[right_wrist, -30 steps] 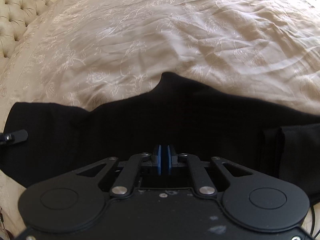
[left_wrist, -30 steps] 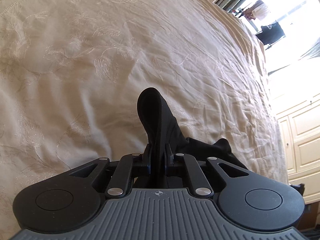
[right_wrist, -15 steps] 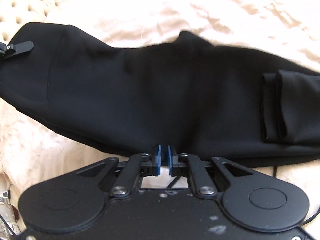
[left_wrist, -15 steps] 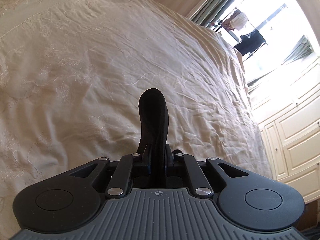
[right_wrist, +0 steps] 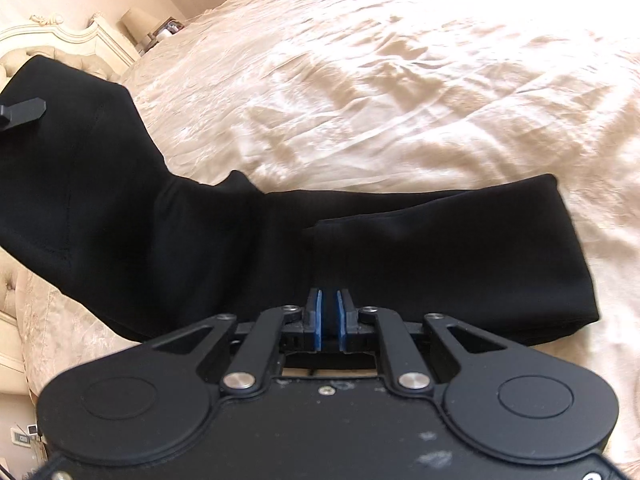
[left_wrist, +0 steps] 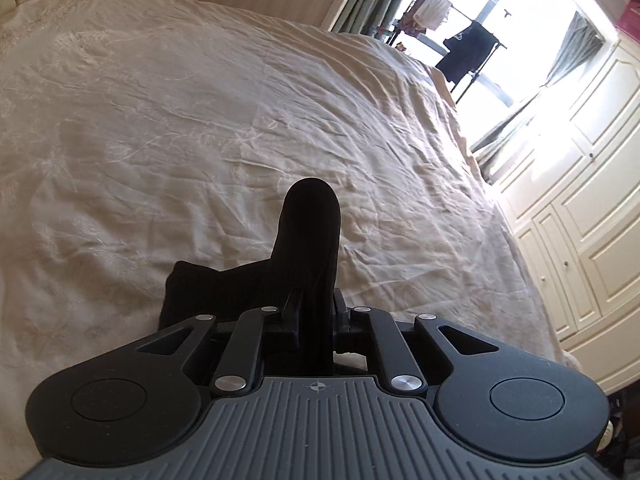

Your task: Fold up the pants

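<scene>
Two grippers, one in each of your hands, both over black pants on a cream bed. Your left gripper (left_wrist: pixel 314 308) is clenched on a fold of the pants (left_wrist: pixel 308 240); the dark cloth rises from between its fingers as a rounded hump at the centre of the left wrist view. More of that cloth trails to the lower left of the hump, resting on the bedspread (left_wrist: pixel 180 128).

Your right gripper (right_wrist: pixel 328 320) shows two blue pads (right_wrist: pixel 318 320) standing close together with a narrow dark slit between them. You cannot tell from this view whether cloth is pinched there. Just past those fingers the pants (right_wrist: pixel 440 256) lie across the middle of the frame, with a doubled-over section on the right and a wider part lifted toward the upper left. At the far left edge a black fingertip (right_wrist: pixel 24 110) of the other gripper touches that lifted part.

Beyond the bed in the left wrist view: a bright window (left_wrist: pixel 500 12) at upper right and cream wardrobe doors (left_wrist: pixel 592 220) along the right side.
</scene>
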The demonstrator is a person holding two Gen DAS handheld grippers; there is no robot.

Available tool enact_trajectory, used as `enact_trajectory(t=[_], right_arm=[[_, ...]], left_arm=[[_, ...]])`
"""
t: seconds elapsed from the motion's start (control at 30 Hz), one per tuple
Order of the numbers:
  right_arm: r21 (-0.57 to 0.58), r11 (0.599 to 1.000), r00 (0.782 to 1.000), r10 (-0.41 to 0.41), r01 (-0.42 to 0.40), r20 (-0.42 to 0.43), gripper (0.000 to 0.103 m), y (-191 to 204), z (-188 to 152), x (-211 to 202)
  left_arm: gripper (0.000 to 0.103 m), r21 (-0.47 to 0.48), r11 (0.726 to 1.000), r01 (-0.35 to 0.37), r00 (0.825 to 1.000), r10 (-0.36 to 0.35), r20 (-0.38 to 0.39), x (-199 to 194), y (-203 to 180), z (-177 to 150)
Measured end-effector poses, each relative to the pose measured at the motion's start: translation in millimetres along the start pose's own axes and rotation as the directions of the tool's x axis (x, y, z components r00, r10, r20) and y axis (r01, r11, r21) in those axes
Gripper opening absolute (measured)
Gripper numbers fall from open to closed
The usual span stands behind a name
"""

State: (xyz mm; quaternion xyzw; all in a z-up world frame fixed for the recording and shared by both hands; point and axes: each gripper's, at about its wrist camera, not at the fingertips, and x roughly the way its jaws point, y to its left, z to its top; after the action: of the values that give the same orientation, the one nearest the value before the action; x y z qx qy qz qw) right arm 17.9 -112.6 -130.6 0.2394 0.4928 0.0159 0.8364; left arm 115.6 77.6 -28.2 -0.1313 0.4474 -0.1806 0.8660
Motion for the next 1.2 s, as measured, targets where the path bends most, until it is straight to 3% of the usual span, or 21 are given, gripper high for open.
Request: enact_trajectory(t=[0.1,0.27,0.37,0.47,0.57,0.67,0.77,0.97,1.07,1.2], right_arm=[[0.012,1.000,1.000,-0.016,0.016,-0.001,0.011,-31.3,4.2,-10.0],[0.030,0.998,0.999,-0.049,0.049,-0.005,0.011,-82.5,14.6,-25.3],[0.046,0.997,0.998,-0.059,0.059,-0.004,0.011,-102.5,17.1,-37.7],[0.051,0.996,0.998,-0.067,0.068,-0.005,0.012,-116.1,16.7,-42.5],[0.061,0.996,0.998,-0.067,0.068,-0.008,0.013,-125.8,19.1,-43.3],[0.057,0.996,0.997,-0.073,0.073,-0.001,0.015,-125.2,22.6,-42.9],[0.048,0.996,0.997,-0.077,0.076,0.024,0.019,-122.1,29.0,-45.2],[0.023,0.999,0.999,-0.036,0.035,0.030,0.031,-116.9,40.1,-38.4],[0.008,1.000,1.000,-0.027,0.027,0.011,0.034,-113.5,37.8,-26.6],[0.018,0.999,0.999,-0.046,0.047,-0.024,0.037,-111.7,30.6,-9.9]], left_arm=[[0.018,-0.021,1.000,-0.003,0.998,0.002,-0.070,53.1,-29.6,-24.4],[0.021,0.050,0.998,-0.038,0.972,0.048,-0.230,116.7,-71.3,-63.1],[0.022,0.069,0.998,-0.011,0.972,0.026,-0.232,112.5,-84.7,-71.4],[0.022,0.054,0.996,0.076,0.978,-0.064,-0.199,92.0,-93.9,-65.7],[0.024,0.085,0.992,0.091,0.986,-0.078,-0.147,77.2,-104.3,-57.1],[0.025,0.110,0.993,0.043,0.995,-0.033,-0.094,63.0,-94.4,-49.9],[0.025,0.095,0.993,-0.076,0.992,0.085,-0.093,64.2,-64.1,-48.3],[0.025,0.018,0.957,-0.290,0.937,0.288,-0.196,80.8,16.6,-64.2],[0.025,0.028,0.947,-0.319,0.914,0.315,-0.254,91.9,38.9,-78.3],[0.025,0.036,0.962,-0.269,0.899,0.264,-0.348,113.7,54.2,-94.4]])
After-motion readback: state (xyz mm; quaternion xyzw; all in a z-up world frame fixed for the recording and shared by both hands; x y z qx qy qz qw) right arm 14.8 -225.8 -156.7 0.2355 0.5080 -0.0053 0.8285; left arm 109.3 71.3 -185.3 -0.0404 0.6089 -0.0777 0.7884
